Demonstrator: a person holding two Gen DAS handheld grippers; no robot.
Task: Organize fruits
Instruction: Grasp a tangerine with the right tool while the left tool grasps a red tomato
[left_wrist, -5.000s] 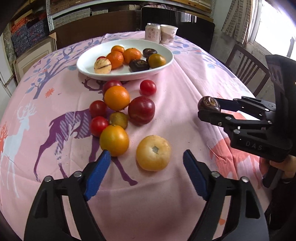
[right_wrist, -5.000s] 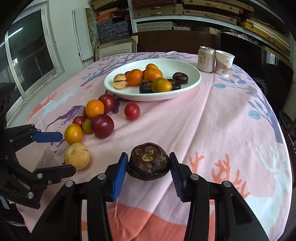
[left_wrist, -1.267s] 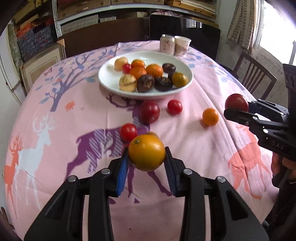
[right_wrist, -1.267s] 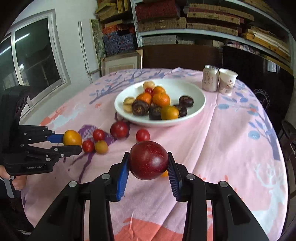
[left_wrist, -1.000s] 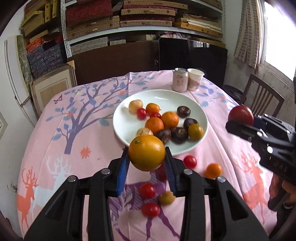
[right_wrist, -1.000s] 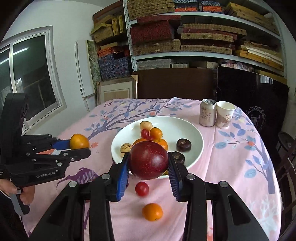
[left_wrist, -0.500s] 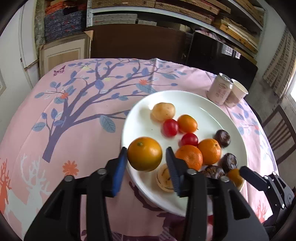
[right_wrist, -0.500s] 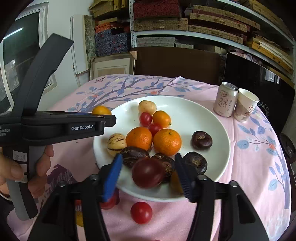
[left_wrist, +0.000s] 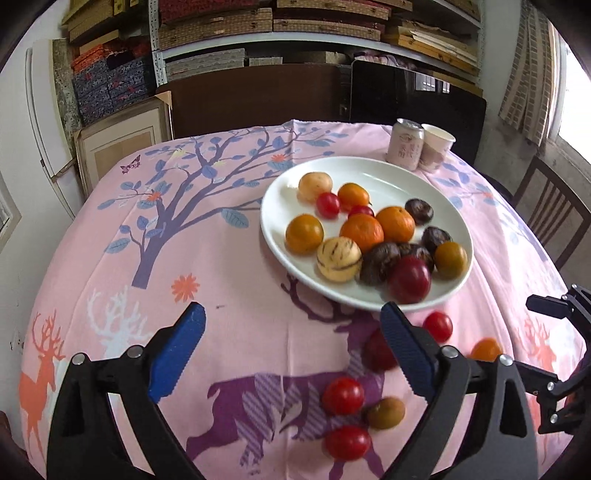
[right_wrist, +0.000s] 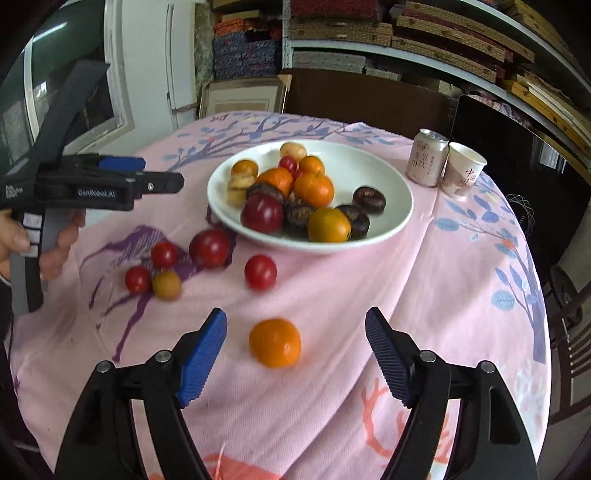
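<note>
A white plate (left_wrist: 399, 177) (right_wrist: 369, 166) holds several fruits, among them an orange-yellow tomato (left_wrist: 304, 233) (right_wrist: 244, 168) and a dark red plum (left_wrist: 409, 279) (right_wrist: 262, 213). My left gripper (left_wrist: 291, 332) hangs over the pink cloth short of the plate, its jaws opening with nothing between them. My right gripper (right_wrist: 295, 325) is also opening, above a loose orange (right_wrist: 275, 343) that lies on the cloth untouched. More loose fruit lies near the plate: a dark red plum (right_wrist: 208, 248), an olive-coloured fruit (left_wrist: 386, 412) and red tomatoes (left_wrist: 342, 395) (right_wrist: 260, 272).
A drink can (left_wrist: 405, 144) and a paper cup (left_wrist: 437, 147) stand behind the plate. A wooden chair (left_wrist: 554, 218) is at the table's right side. A hand holds the left gripper's handle (right_wrist: 55, 243). Shelves and a dark cabinet fill the back.
Both grippers opened and let go: the orange-yellow tomato and the dark red plum now lie on the plate. Both drew back from the plate and sank toward the cloth.
</note>
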